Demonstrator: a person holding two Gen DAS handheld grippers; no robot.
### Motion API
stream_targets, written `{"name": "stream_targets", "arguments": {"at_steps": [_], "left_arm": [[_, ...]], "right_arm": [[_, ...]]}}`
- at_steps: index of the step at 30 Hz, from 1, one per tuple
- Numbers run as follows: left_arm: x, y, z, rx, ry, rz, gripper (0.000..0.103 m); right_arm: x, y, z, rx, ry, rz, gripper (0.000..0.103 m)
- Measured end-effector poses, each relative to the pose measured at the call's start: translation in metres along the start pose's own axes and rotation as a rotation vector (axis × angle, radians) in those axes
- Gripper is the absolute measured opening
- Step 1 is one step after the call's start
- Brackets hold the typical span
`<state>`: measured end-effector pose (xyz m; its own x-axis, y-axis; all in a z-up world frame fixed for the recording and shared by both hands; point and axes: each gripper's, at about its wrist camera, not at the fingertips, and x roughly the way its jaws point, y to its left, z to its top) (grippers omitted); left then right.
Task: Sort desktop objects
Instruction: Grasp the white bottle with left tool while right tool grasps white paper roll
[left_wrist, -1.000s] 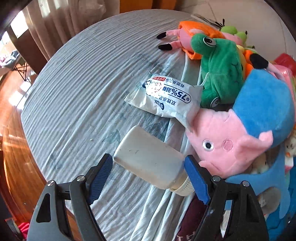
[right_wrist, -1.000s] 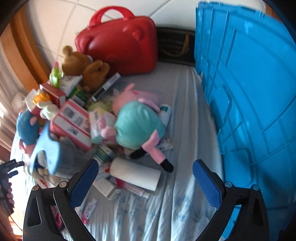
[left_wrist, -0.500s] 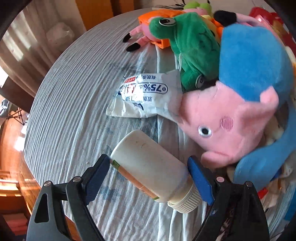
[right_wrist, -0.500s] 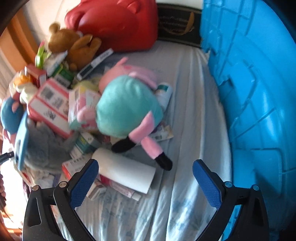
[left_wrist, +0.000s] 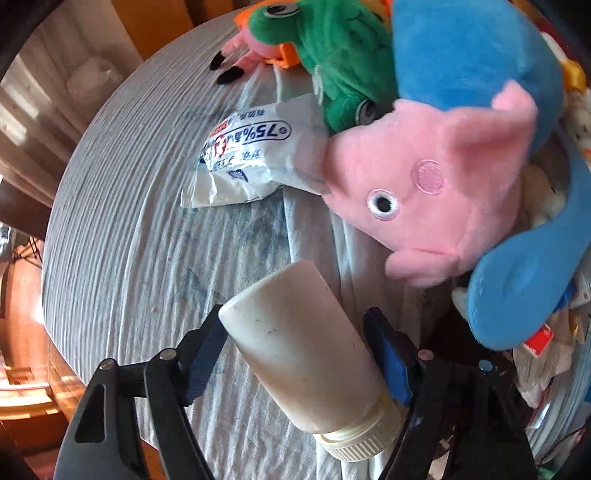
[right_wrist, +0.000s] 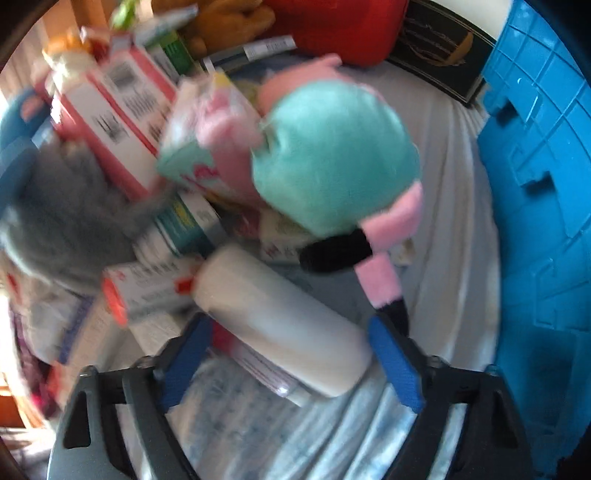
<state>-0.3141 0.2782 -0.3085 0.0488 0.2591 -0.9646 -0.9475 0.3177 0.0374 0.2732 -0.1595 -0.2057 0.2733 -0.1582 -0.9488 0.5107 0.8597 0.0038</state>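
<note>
My left gripper (left_wrist: 295, 354) is shut on a white plastic bottle (left_wrist: 303, 350), its ribbed cap toward the camera, held just above the striped tablecloth. A pink and blue pig plush (left_wrist: 454, 177) lies right of it. My right gripper (right_wrist: 291, 358) is open, its blue pads either side of a white cylinder (right_wrist: 280, 317) lying on the cloth; I cannot tell if they touch it. A teal and pink plush (right_wrist: 332, 162) lies just behind the cylinder. This view is blurred.
A white wipes packet (left_wrist: 247, 155) and a green frog plush (left_wrist: 332, 55) lie beyond the bottle. Medicine boxes (right_wrist: 114, 114), a grey plush (right_wrist: 66, 221) and a red case (right_wrist: 332, 26) crowd the left and back. A blue crate (right_wrist: 539, 184) stands at the right.
My left jaws have closed onto the bottle and tipped it up. My right gripper has moved forward and down, so the white cylinder now lies between its pads, and its jaws have narrowed.
</note>
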Motion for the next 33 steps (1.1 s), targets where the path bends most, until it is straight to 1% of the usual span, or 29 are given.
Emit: {"name": "stream_targets", "arguments": {"at_steps": [1, 2, 4, 5, 6, 7, 8, 9, 11, 12, 14, 15, 16, 17, 18, 19, 21, 22, 24, 27, 28, 31, 33], "left_arm": [[-0.005, -0.005, -0.002, 0.040, -0.020, 0.006, 0.072], [-0.009, -0.008, -0.004, 0.066, -0.034, 0.011, 0.071], [-0.015, -0.015, -0.006, 0.105, -0.062, 0.016, 0.071], [-0.019, -0.019, -0.008, 0.110, -0.072, 0.019, 0.071], [-0.021, -0.017, -0.008, 0.102, -0.075, 0.019, 0.071], [-0.023, -0.016, -0.007, 0.087, -0.071, 0.015, 0.071], [-0.025, -0.013, -0.006, 0.063, -0.064, 0.003, 0.071], [-0.026, -0.011, -0.007, 0.035, -0.050, -0.013, 0.071], [-0.024, -0.012, -0.013, -0.001, -0.013, -0.029, 0.071], [-0.017, -0.003, -0.010, -0.014, 0.009, -0.022, 0.071], [-0.010, 0.000, -0.015, -0.044, 0.037, -0.016, 0.071], [-0.006, 0.001, -0.017, -0.061, 0.045, -0.012, 0.071], [-0.003, 0.000, -0.017, -0.075, 0.047, -0.013, 0.071], [-0.001, 0.001, -0.018, -0.089, 0.041, -0.022, 0.068], [0.000, 0.002, -0.018, -0.099, 0.040, -0.029, 0.060], [0.001, 0.002, -0.019, -0.108, 0.040, -0.029, 0.058], [0.001, -0.002, -0.019, -0.110, 0.028, -0.018, 0.056], [0.000, -0.003, -0.019, -0.109, 0.021, -0.011, 0.056], [-0.003, -0.007, -0.021, -0.106, 0.009, 0.002, 0.055], [-0.018, -0.011, -0.027, -0.110, -0.019, 0.005, 0.054], [-0.025, -0.012, -0.029, -0.107, -0.034, 0.007, 0.054], [-0.057, -0.019, -0.037, -0.079, -0.113, 0.036, 0.053], [-0.079, -0.022, -0.040, -0.065, -0.161, 0.039, 0.052]], "right_arm": [[0.001, -0.001, -0.001, 0.017, 0.022, -0.005, 0.070], [0.001, -0.006, -0.004, 0.053, 0.043, 0.017, 0.067], [0.000, -0.015, -0.008, 0.120, 0.082, 0.094, 0.064], [-0.002, -0.016, -0.010, 0.127, 0.084, 0.121, 0.064], [-0.005, -0.017, -0.011, 0.125, 0.078, 0.132, 0.065], [-0.006, -0.017, -0.012, 0.123, 0.073, 0.132, 0.069], [-0.007, -0.017, -0.012, 0.116, 0.065, 0.115, 0.075], [-0.008, -0.017, -0.011, 0.108, 0.057, 0.092, 0.077], [-0.007, -0.016, -0.009, 0.097, 0.049, 0.072, 0.077], [-0.006, -0.016, -0.009, 0.097, 0.050, 0.079, 0.077], [-0.004, -0.013, -0.007, 0.083, 0.053, 0.067, 0.076], [-0.004, -0.010, -0.006, 0.063, 0.048, 0.044, 0.075], [-0.003, -0.009, -0.005, 0.054, 0.046, 0.035, 0.068], [-0.002, -0.007, -0.004, 0.049, 0.059, 0.049, 0.059], [-0.001, -0.006, -0.003, 0.049, 0.069, 0.061, 0.058], [-0.001, -0.004, -0.002, 0.044, 0.072, 0.058, 0.058], [-0.002, -0.001, 0.001, 0.031, 0.056, 0.048, 0.058], [-0.003, -0.001, 0.004, 0.035, 0.042, 0.052, 0.059], [0.002, -0.001, 0.011, 0.047, 0.035, 0.072, 0.059], [0.001, 0.000, 0.012, 0.052, 0.043, 0.086, 0.051], [-0.003, 0.000, 0.011, 0.058, 0.037, 0.086, 0.048], [-0.023, -0.005, 0.006, 0.094, -0.006, 0.112, 0.047], [-0.037, -0.005, 0.001, 0.123, -0.049, 0.126, 0.047]]}}
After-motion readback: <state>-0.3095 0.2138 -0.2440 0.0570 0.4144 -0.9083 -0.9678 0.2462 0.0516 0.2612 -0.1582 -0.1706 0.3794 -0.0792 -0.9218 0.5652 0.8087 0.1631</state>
